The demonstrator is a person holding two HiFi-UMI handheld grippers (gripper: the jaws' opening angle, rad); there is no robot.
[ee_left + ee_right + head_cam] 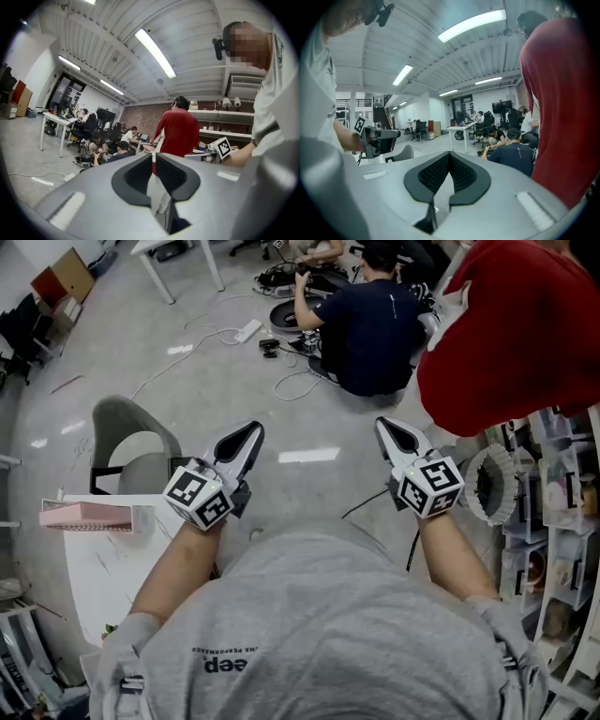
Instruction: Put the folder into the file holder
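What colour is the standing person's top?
Red; the standing person's top shows best in the left gripper view.

1. The left gripper [253, 430] is held out level before the torso, its jaws together with nothing between them.
2. The right gripper [384, 425] tilts slightly downward, its jaws closed tip to tip and empty.
3. The left forearm [183, 568] and right forearm [455, 554] reach forward, well apart.

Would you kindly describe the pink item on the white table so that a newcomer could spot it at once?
Find the white table at the left edge of the head view, below the grey chair. On its far edge, just left of the left gripper, lies a long, low pink tray. It is the only pink thing on that table.
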